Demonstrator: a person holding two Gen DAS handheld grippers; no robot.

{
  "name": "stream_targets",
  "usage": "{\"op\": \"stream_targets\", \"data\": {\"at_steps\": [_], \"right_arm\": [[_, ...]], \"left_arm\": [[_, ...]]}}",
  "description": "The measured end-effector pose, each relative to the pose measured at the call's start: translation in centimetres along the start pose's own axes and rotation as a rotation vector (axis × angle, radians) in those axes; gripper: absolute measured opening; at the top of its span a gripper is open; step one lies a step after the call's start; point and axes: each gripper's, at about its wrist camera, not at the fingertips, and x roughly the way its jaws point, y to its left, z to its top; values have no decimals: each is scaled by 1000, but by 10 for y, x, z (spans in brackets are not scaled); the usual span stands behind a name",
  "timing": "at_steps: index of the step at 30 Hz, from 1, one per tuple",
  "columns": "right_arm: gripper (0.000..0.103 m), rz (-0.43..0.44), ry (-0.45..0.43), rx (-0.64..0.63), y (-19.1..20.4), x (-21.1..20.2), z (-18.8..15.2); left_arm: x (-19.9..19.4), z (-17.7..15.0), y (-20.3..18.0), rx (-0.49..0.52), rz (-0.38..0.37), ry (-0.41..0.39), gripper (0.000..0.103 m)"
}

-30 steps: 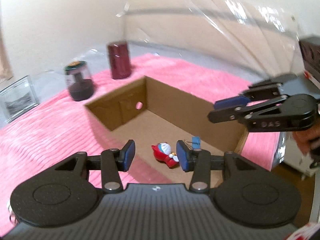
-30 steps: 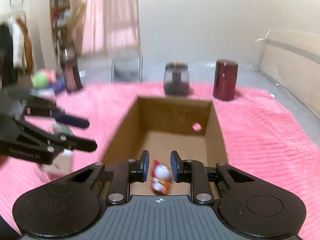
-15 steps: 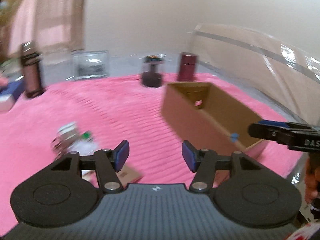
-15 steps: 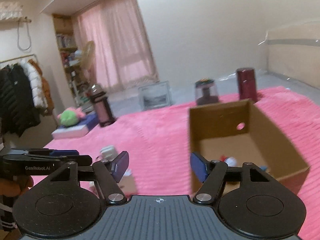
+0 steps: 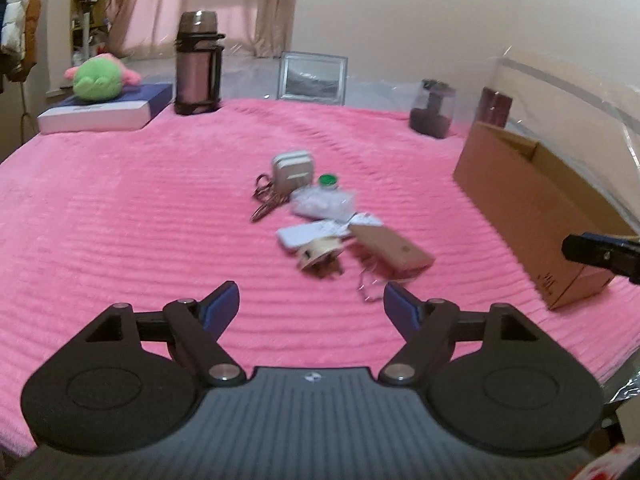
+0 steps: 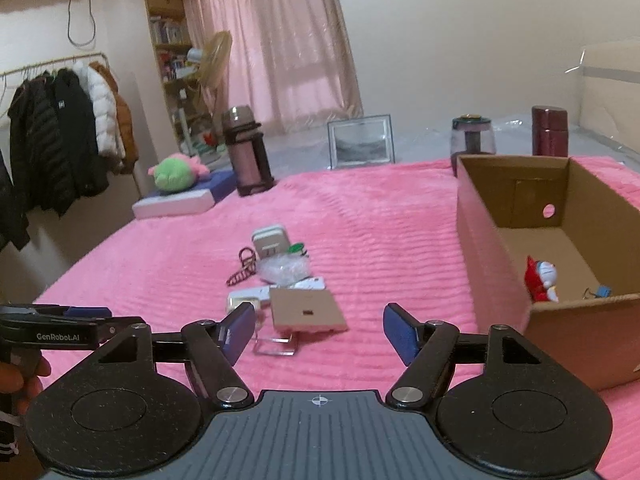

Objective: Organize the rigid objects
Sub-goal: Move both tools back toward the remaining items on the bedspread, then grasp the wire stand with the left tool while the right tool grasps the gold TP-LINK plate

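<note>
Change since a second ago: both hand-held grippers were over the box, and now both face the pile. Left hand-held gripper [image 5: 311,304]: jaws opening, nothing between them. Pile of small items [image 6: 280,280] lies mid-blanket [image 6: 360,220], untouched, ahead of both. Right hand-held gripper [image 6: 319,330]: jaws opening too, empty; the figurine [image 6: 541,278] it hung over now lies in the cardboard box [image 6: 492,248] at right, by a blue clip [image 6: 600,291]. Judgement: one deposit done, next pick pending.
</note>
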Motion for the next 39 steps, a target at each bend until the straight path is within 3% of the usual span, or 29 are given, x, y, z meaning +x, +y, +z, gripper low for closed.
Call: {"op": "stream_targets", "data": {"at_steps": [13, 30, 33, 39], "right_arm": [[71, -48, 68, 3, -11, 28, -17], [75, -55, 126, 56, -44, 74, -20], [77, -58, 128, 62, -48, 81, -19], [78, -61, 139, 57, -49, 90, -19]], "left_arm": [[40, -20, -47, 34, -4, -13, 82], [131, -24, -98, 99, 70, -24, 84], [141, -25, -101, 93, 77, -27, 82], [149, -21, -98, 87, 94, -33, 58]]}}
